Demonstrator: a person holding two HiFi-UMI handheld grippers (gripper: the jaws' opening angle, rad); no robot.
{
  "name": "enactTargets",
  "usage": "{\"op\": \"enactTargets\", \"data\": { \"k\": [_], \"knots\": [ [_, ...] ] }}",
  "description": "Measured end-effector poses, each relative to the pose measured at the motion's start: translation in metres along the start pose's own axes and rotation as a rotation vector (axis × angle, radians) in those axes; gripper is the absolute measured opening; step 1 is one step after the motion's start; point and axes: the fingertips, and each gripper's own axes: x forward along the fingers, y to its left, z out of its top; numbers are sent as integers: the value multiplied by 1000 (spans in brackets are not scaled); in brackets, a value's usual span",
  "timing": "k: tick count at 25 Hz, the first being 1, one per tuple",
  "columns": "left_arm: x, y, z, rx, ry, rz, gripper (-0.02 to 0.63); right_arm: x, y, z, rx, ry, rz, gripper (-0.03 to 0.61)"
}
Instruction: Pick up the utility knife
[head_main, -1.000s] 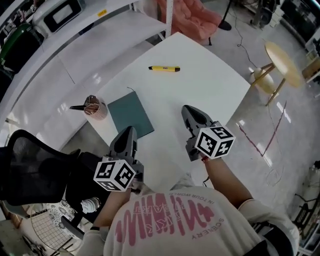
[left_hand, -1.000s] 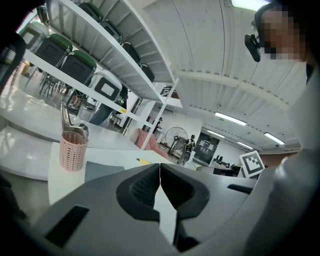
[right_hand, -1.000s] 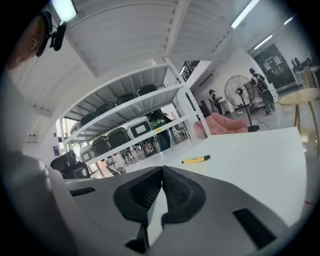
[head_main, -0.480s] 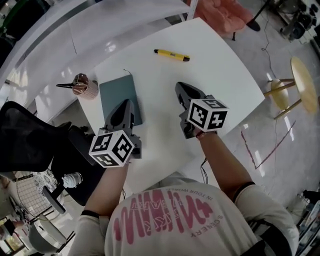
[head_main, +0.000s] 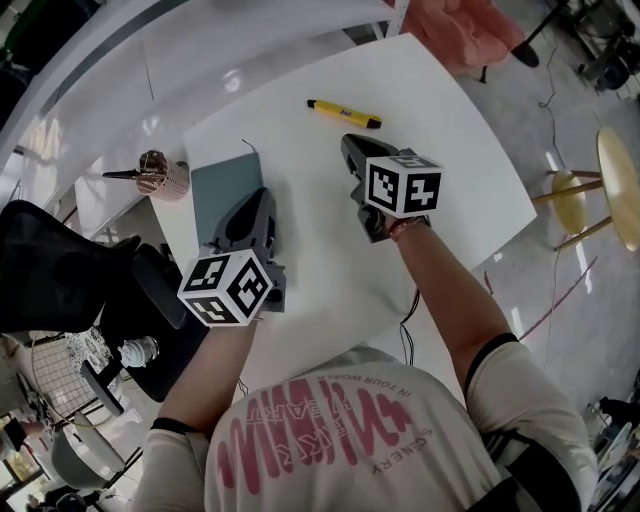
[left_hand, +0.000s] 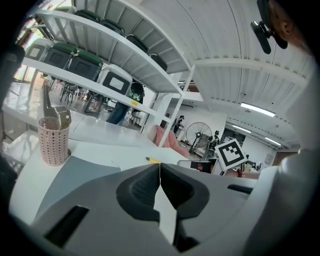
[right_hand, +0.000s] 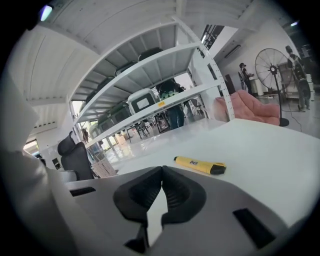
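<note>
The yellow utility knife with a black tip lies flat at the far side of the white table. In the right gripper view the knife lies just beyond the jaws, slightly to the right. My right gripper hovers a short way before it, shut and empty, its tips pressed together. My left gripper is over the near edge of the dark green mat, shut with nothing in it; its tips meet, and the knife peeks out just behind them.
A pink mesh cup with scissors in it stands left of the mat, also seen as the cup in the left gripper view. A black office chair stands at the table's left. White shelving with bins runs behind the table. A round stool stands at the right.
Both grippers have moved forward over the table, towards the far side. The right one has come close to the knife; the left one has reached the mat. Both stayed shut.
</note>
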Motion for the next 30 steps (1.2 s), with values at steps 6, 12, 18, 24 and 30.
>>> {"op": "enactTargets", "data": {
  "k": [6, 12, 18, 24, 30],
  "knots": [
    [-2, 0, 1, 6, 6, 15, 25, 28, -11, 2, -144, 137, 111, 14],
    [-8, 10, -5, 18, 25, 48, 25, 46, -30, 12, -401, 267, 126, 15],
    [-22, 24, -12, -1, 49, 99, 25, 67, -50, 26, -542, 377, 126, 103],
    [-38, 37, -9, -9, 39, 152, 25, 83, -64, 19, -618, 469, 88, 184],
    [-51, 55, -4, -35, 25, 198, 25, 102, -66, 7, -633, 531, 69, 246]
  ]
}}
